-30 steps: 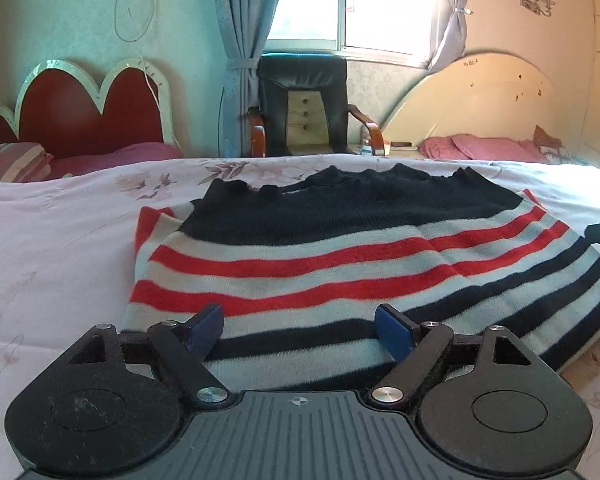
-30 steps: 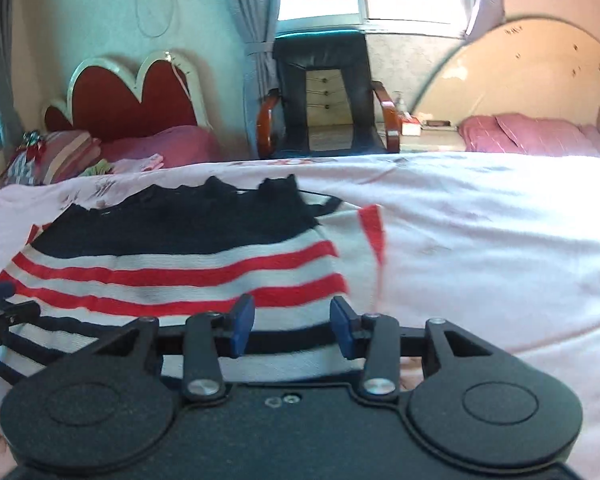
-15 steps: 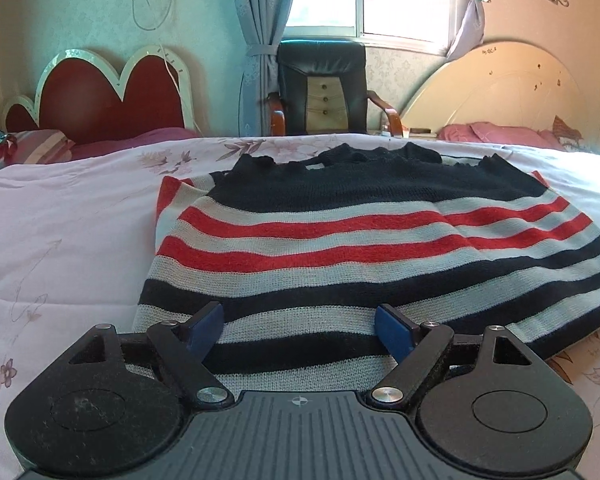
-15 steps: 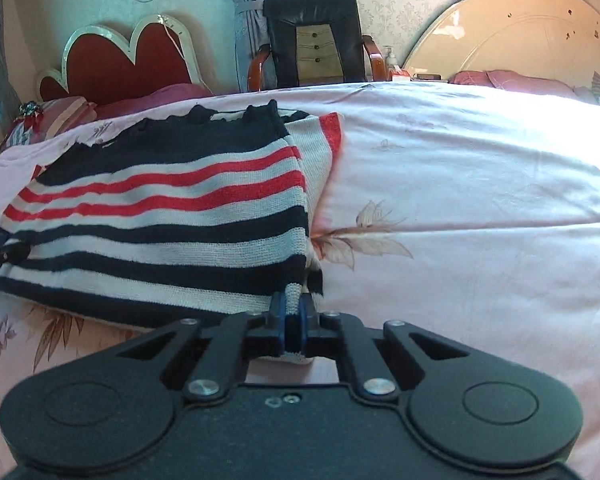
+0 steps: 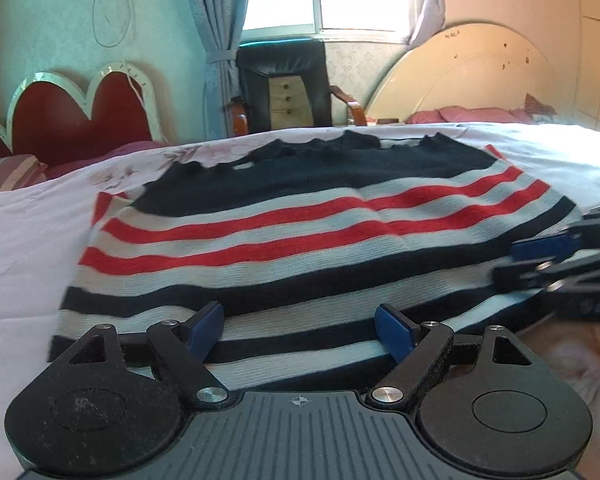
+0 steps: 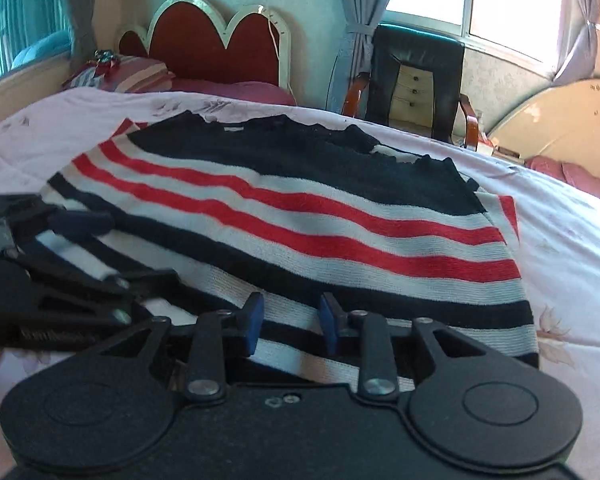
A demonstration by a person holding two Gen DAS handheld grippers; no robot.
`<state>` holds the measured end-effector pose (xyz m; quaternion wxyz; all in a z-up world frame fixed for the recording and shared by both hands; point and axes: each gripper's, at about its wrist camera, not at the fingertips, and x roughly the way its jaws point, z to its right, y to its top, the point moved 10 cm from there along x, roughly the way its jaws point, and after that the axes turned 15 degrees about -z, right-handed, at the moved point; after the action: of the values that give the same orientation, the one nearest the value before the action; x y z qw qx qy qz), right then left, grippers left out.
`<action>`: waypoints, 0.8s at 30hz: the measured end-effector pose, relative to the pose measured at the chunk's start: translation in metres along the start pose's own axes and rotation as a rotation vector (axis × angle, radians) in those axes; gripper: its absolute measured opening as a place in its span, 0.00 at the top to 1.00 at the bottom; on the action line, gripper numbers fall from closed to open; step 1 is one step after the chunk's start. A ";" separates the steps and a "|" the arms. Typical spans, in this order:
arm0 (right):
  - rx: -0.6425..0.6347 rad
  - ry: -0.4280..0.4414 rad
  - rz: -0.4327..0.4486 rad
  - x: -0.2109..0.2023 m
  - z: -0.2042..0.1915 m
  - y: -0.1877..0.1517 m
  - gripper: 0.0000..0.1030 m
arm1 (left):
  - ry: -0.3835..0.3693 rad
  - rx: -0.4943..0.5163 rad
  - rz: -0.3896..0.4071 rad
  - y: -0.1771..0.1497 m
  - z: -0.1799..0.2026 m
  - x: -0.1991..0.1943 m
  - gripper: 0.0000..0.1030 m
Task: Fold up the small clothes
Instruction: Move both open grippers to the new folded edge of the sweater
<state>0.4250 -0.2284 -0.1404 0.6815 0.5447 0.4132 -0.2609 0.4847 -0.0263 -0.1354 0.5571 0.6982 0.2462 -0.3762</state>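
A small knitted sweater (image 5: pixel 308 232) with a dark navy top and red, white and navy stripes lies flat on the pink bed; it also shows in the right wrist view (image 6: pixel 300 208). My left gripper (image 5: pixel 300 330) is open over the sweater's near hem, a blue fingertip to each side. My right gripper (image 6: pixel 288 322) is open with a narrower gap, also at the near hem. The right gripper shows at the right edge of the left wrist view (image 5: pixel 548 256). The left gripper shows at the left of the right wrist view (image 6: pixel 60 248).
The bed sheet (image 5: pixel 28 240) is pale pink with a flower print. A black chair (image 5: pixel 284 88) stands behind the bed under the window. A red heart-shaped headboard (image 5: pixel 76 120) is at the back left, and pink pillows (image 5: pixel 476 114) lie at the back right.
My right gripper was shut at the sweater's hem half a second ago; it has opened and moved left, close beside my left gripper. The left gripper stayed open at the hem.
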 end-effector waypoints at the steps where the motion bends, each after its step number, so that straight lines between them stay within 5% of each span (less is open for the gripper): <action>1: 0.026 -0.020 -0.006 -0.004 0.012 -0.006 0.73 | 0.012 -0.012 -0.001 -0.007 -0.017 -0.002 0.20; 3: 0.102 -0.084 -0.019 -0.011 0.052 -0.023 0.73 | 0.038 -0.057 -0.009 -0.021 -0.052 -0.006 0.20; 7: 0.204 -0.048 -0.029 -0.021 0.091 -0.048 0.77 | 0.043 -0.064 -0.016 -0.031 -0.074 -0.010 0.20; 15: 0.197 -0.083 -0.023 -0.020 0.082 -0.044 0.74 | 0.084 -0.090 -0.020 -0.025 -0.072 -0.012 0.17; 19: 0.208 -0.067 0.041 -0.037 0.081 -0.029 0.57 | 0.095 -0.062 0.031 -0.009 -0.063 -0.026 0.17; 24: 0.184 -0.004 0.089 -0.032 0.064 0.015 0.61 | 0.036 -0.042 0.070 0.033 -0.040 -0.017 0.17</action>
<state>0.4382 -0.2884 -0.1017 0.6404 0.6223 0.3617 -0.2682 0.5094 0.0051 -0.0984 0.5800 0.7013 0.2394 -0.3384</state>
